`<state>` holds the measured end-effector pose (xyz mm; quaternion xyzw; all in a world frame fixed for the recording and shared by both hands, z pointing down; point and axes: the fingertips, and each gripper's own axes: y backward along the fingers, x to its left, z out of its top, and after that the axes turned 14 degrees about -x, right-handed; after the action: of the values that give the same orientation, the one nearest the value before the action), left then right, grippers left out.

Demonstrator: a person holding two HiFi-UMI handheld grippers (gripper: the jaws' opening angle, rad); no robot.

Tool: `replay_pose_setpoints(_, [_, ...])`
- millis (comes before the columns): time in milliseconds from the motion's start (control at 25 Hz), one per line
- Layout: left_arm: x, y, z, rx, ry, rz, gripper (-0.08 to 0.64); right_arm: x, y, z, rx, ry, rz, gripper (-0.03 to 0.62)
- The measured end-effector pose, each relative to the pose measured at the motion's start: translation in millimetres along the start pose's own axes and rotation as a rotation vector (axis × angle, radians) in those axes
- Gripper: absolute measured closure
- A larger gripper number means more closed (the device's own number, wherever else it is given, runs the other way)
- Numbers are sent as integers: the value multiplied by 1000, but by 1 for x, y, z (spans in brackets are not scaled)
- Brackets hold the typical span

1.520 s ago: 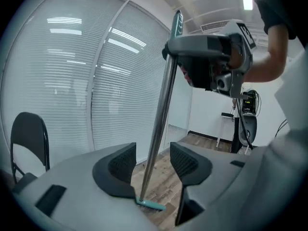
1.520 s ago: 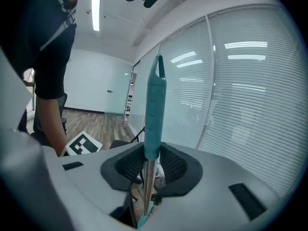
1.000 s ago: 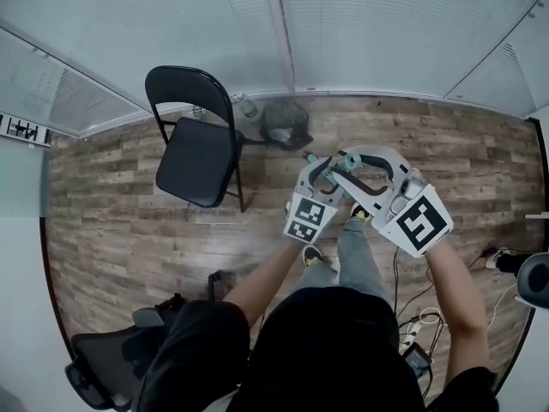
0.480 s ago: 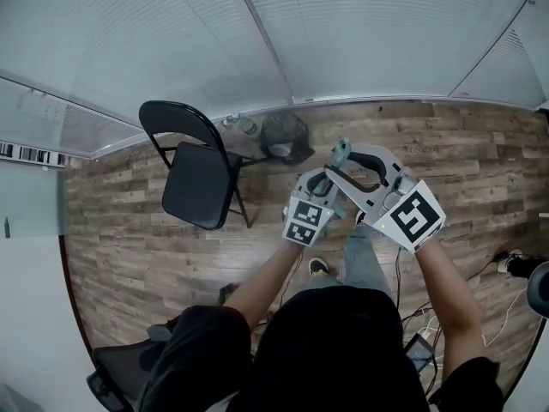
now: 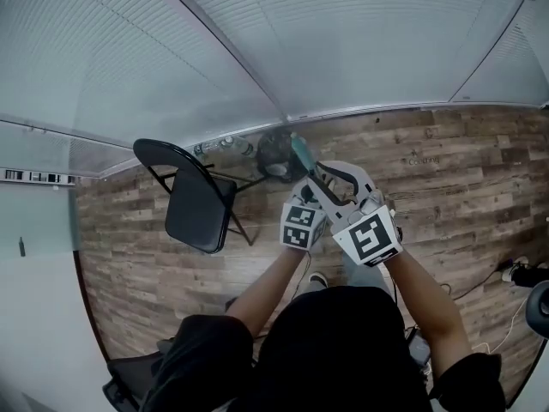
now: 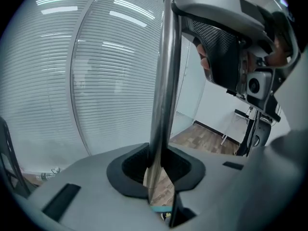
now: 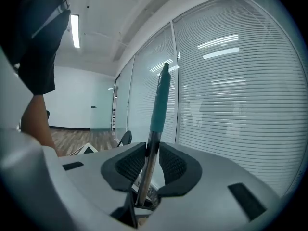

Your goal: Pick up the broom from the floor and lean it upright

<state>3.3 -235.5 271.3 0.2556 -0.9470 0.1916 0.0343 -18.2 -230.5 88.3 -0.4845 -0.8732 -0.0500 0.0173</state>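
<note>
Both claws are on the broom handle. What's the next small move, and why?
Probably tip the broom forward until its top rests on the blind-covered wall. The left claw and right claw, jaws just closed tighter, clamp its near-upright handle, apparently short of the wall.

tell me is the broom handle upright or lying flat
Near upright, tilted slightly: in the right gripper view the broom handle crosses the blinds' level slats almost squarely.
</note>
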Motion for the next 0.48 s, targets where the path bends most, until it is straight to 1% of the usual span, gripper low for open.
replay_pose_setpoints(160, [9,-26,9,3,-3,31,471,-32,-6,-4,-17,-24,18,497])
replay_pose_setpoints(320, [21,-50,16,16,-21,65,471,-57,-11,-10,-40,-48,51,497])
replay_pose_setpoints(480, [33,-73,21,10,-31,60,471,-80,-20,-18,-31,-48,50,497])
